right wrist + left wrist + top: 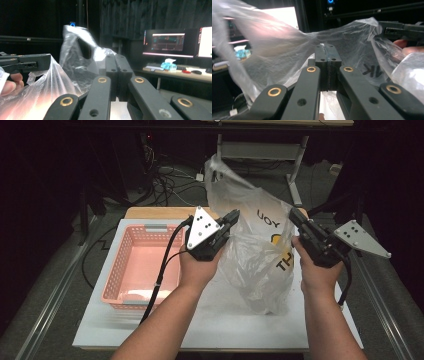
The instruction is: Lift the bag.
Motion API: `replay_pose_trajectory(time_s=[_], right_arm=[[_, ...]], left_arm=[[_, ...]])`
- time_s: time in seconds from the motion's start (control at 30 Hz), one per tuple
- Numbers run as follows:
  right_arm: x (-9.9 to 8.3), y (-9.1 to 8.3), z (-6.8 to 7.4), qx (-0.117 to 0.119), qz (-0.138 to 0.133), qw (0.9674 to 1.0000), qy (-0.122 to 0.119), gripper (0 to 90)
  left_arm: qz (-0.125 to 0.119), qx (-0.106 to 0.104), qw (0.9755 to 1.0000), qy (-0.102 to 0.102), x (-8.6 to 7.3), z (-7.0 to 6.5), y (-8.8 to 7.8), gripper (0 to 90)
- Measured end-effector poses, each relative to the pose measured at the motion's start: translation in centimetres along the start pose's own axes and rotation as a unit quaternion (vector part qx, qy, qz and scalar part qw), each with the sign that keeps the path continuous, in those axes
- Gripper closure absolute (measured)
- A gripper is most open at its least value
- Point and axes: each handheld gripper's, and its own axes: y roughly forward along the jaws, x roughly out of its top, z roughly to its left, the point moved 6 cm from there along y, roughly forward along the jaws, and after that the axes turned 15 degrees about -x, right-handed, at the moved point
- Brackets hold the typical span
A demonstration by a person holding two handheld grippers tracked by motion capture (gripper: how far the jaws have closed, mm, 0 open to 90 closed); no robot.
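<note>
You hold the clear plastic bag up at centre frame in the high view, one gripper on each side of its mouth. Your left gripper has its jaws pressed together on the bag's left edge; in the left gripper view the film runs right into the closed jaw tips. Your right gripper has its jaws closed on the right edge of the bag, and in the right gripper view the jaws sit tight together with plastic bunched just behind them. The bag's bottom rests on or just above the white surface; hard to tell which. Black and yellow print shows on its right face.

The pink basket sits left of centre on the surface, just beside your left forearm, and the left gripper's cable crosses its near right corner. A wooden board edge shows behind the basket. Upper frame: dark floor with tangled cables and a metal table frame. Monitors glow at the right of the right gripper view.
</note>
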Motion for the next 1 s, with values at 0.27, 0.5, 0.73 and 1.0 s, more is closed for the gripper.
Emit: replay_pose_trajectory(time_s=[0.27, 0.5, 0.73, 1.0], right_arm=[[2.8, 0.3, -0.4, -0.010, -0.027, 0.9996, 0.003, 90.0], [4.1, 0.4, -1.0, -0.017, -0.038, 0.9991, 0.006, 90.0], [4.5, 1.2, -2.4, -0.033, -0.027, 0.9991, 0.000, 90.0], [2.7, 2.4, -3.5, -0.032, 0.008, 0.9994, 0.000, 90.0]], left_arm=[[-0.021, -0.002, 0.9994, 0.029, 4.2, -0.3, 0.7, 88.3], [-0.026, 0.004, 0.9987, 0.043, 6.1, 0.0, 1.0, 88.3], [0.000, 0.021, 0.9989, 0.041, 5.6, 2.0, 2.0, 88.3], [0.024, 0.023, 0.9993, 0.015, 2.5, 3.0, 3.0, 88.3]])
